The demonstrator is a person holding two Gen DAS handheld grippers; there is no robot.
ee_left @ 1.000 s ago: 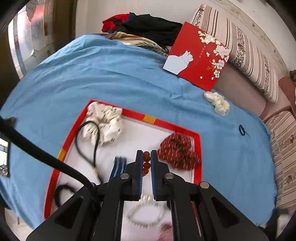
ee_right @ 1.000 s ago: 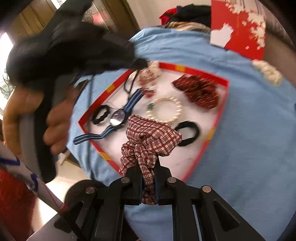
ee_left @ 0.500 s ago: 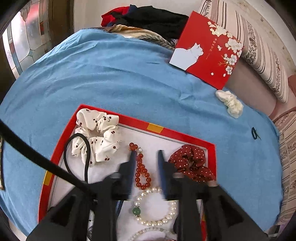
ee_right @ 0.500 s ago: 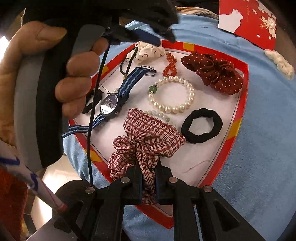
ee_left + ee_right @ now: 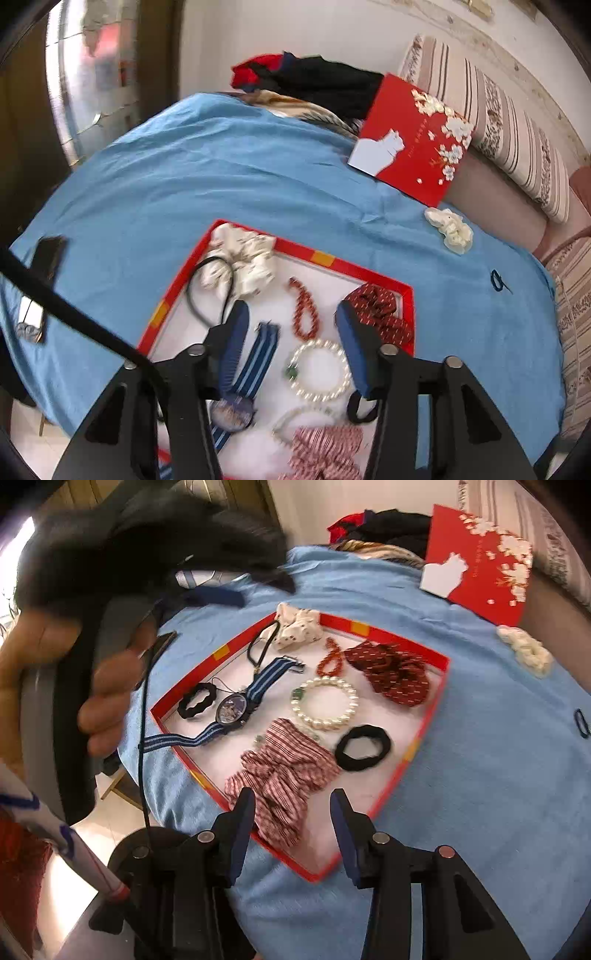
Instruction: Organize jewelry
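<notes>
- a blue cloth (image 5: 221, 192) covers the worktop, lightly wrinkled, running out to a rounded edge.
- a red-rimmed tray (image 5: 424, 738) with a white floor lies on the cloth and holds the jewelry.
- in the tray: a white pearl bracelet (image 5: 325, 703) near the middle, a red bead strand (image 5: 304, 312) just beyond it, a watch (image 5: 232, 707) with a blue striped strap to its left, a black hair tie (image 5: 364, 747) to its right.
- a plaid scrunchie (image 5: 282, 775) lies at the tray's near corner; a dark red dotted scrunchie (image 5: 395, 677) and a cream spotted scrunchie (image 5: 243, 258) lie at the far corners.
- left tool (image 5: 291, 343) hangs above the tray, jaws opening, gripping nothing.
- right tool (image 5: 291, 812) hangs over the near corner, jaws opening; the plaid scrunchie's edge lies below between them, free of the pads.
- a hand (image 5: 55, 672) grips the left tool's handle, blurred.
- off the tray, a cream scrunchie (image 5: 450, 229) lies on the cloth near a red box lid (image 5: 413, 144) with a white cat.
- behind are a striped sofa cushion (image 5: 498, 122), heaped dark clothes (image 5: 314, 81), a pale wall and a glass door.
</notes>
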